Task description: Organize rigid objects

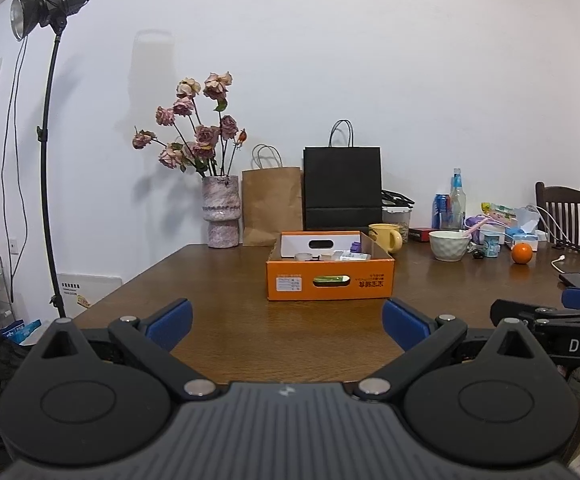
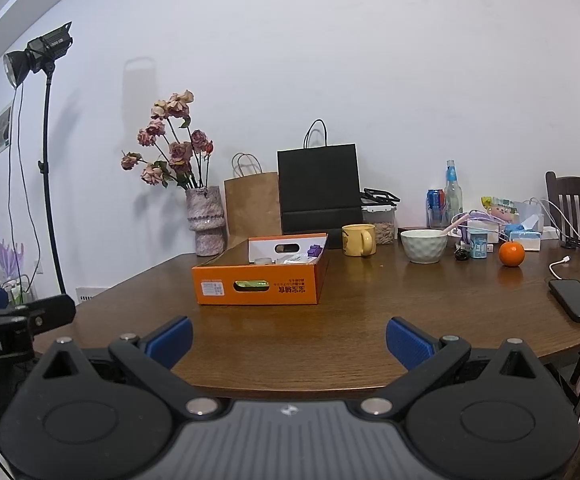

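The orange box (image 1: 329, 276) was set near the middle of the wooden table (image 1: 226, 344), open at the top, with small white and purple items (image 1: 343, 254) seen lying inside it; what they were could not be told. Bare tabletop lay between the box and both grippers, with nothing placed in the way. The left gripper (image 1: 288, 326) was held at the near table edge with its blue fingers spread wide and nothing between them; the right gripper (image 2: 289, 338) was held likewise, fingers released and empty. Behind the box a yellow mug (image 2: 357, 239), a white bowl (image 2: 423, 245), a black paper bag (image 2: 319, 188), a brown paper bag (image 2: 252, 204) and a vase of dried roses (image 2: 206, 220) were ranged along the wall. An orange (image 2: 511, 254) and a phone (image 2: 577, 300) on a cable were found well to the right.
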Action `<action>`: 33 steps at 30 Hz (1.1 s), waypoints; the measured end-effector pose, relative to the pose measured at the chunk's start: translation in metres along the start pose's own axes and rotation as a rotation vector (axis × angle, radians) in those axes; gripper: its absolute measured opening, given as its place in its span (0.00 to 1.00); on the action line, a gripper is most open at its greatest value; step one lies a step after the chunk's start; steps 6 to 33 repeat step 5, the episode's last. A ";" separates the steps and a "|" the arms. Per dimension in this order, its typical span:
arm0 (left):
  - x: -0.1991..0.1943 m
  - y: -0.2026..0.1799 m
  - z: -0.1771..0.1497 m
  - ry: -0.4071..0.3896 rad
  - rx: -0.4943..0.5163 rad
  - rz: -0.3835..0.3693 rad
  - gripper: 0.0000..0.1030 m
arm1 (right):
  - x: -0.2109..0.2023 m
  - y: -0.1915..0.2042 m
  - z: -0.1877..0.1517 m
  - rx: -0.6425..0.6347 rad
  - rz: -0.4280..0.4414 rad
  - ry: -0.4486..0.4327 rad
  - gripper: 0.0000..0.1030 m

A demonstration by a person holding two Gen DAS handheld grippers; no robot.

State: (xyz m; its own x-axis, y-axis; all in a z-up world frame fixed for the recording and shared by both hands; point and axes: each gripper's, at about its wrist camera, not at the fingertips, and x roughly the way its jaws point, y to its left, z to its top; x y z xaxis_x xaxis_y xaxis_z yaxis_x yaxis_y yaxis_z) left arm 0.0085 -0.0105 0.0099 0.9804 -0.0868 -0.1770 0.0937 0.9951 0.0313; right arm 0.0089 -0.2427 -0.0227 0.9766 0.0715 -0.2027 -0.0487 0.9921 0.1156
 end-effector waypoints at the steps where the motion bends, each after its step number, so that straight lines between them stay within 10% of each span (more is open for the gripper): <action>1: 0.000 0.000 0.000 0.000 0.001 -0.002 1.00 | 0.000 0.000 0.000 0.000 0.000 0.002 1.00; 33: -0.001 -0.001 -0.001 -0.009 0.007 -0.032 1.00 | 0.001 -0.001 -0.001 0.003 0.001 0.008 1.00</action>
